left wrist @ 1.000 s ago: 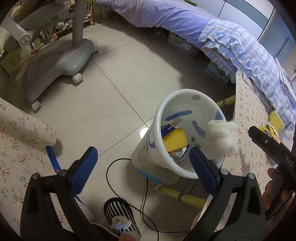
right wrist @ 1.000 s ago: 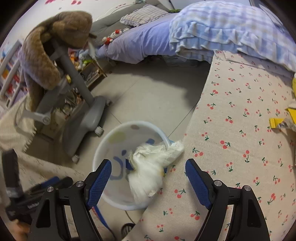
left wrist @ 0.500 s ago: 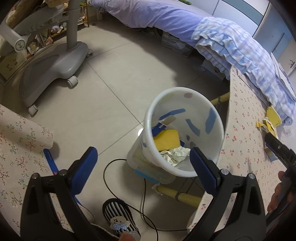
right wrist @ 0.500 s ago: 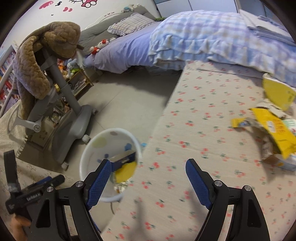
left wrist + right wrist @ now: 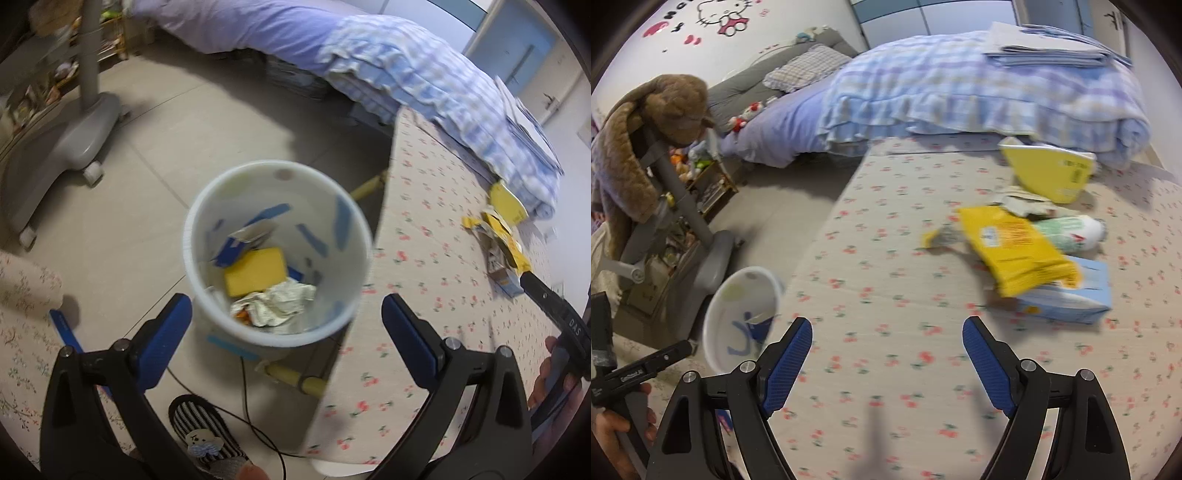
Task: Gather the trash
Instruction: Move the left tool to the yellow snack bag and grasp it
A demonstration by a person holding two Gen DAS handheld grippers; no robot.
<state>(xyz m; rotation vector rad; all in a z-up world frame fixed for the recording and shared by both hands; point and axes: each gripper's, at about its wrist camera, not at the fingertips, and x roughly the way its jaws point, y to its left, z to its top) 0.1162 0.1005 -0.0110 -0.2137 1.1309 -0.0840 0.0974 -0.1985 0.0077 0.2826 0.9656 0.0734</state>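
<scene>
The left gripper (image 5: 284, 328) hung over the white bin (image 5: 277, 254), and its blue fingers (image 5: 164, 341) were wide apart with nothing between them. The bin stood on the floor right beside the edge of the desk (image 5: 886, 295), which had a cloth with little cherries on it. Inside the bin lay a yellow sponge (image 5: 255, 271), a crumpled wrapper (image 5: 275, 304) and some blue scraps. The right gripper (image 5: 886, 362) was above the desk, and its fingers were wide apart too and held nothing. More trash sat further along the desk, well away from the bin: a yellow bag (image 5: 1015, 251) lying on top of a light blue box (image 5: 1071, 295), a white and green bottle (image 5: 1071, 230) on its side just behind them, some torn paper bits, and a yellow card (image 5: 1049, 173) leaning up near the bed (image 5: 960, 85). The yellow bag looked thin, light and floppy, so it would likely bend and crinkle when squeezed. A good place to take it seemed to be its near edge, where it stuck out over the box. The box looked stiffer and would probably need a grip across one thin side. The bottle looked round and smooth, so it might roll or slip, and its narrow end seemed the best spot to pinch.
</scene>
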